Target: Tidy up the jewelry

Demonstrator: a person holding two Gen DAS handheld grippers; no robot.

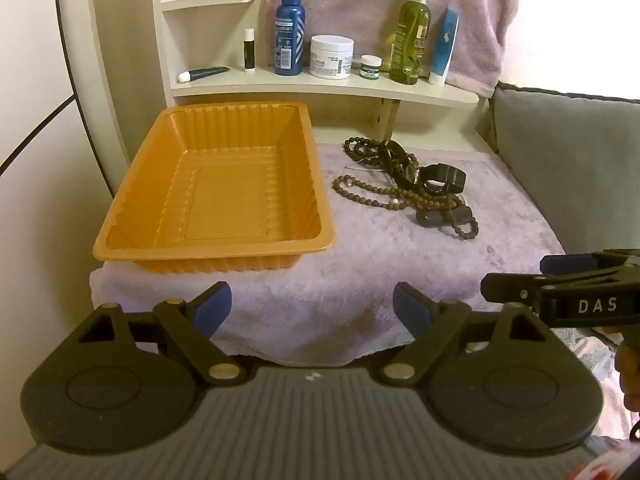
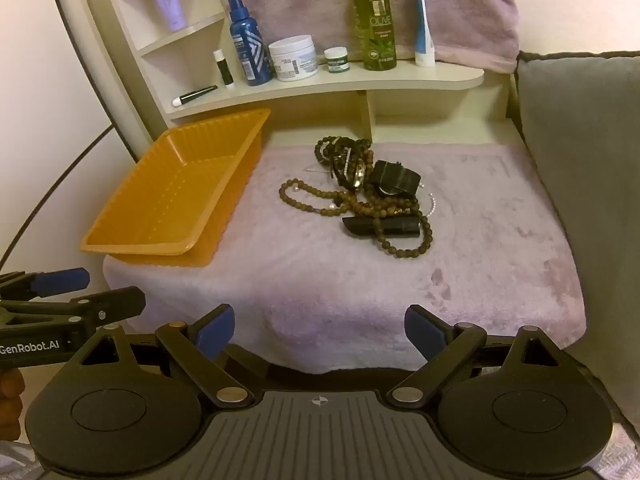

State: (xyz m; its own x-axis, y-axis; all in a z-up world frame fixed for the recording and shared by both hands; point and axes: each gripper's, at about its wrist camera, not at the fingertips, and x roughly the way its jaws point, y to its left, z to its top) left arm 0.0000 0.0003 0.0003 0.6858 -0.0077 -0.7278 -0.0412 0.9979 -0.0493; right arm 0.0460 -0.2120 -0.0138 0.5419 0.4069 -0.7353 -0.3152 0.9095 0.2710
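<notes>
An empty orange plastic tray [image 1: 120, 236] sits on the left of a lilac towel; it also shows in the right wrist view [image 2: 132, 246]. To its right lies a tangled pile of jewelry [image 1: 408, 184]: brown bead strands, black bangles and a thin silver chain, also in the right wrist view [image 2: 368, 192]. My left gripper [image 1: 312, 308] is open and empty, hovering at the towel's near edge. My right gripper [image 2: 319, 330] is open and empty at the same near edge, short of the pile. Each gripper shows from the side in the other's view.
A cream shelf [image 1: 320, 88] behind the towel holds a blue spray bottle [image 1: 289, 28], white jar [image 1: 332, 56], green olive bottle [image 2: 374, 20], tubes and a small pot. A grey cushion [image 2: 580, 160] borders the right side. A curved mirror edge runs along the left.
</notes>
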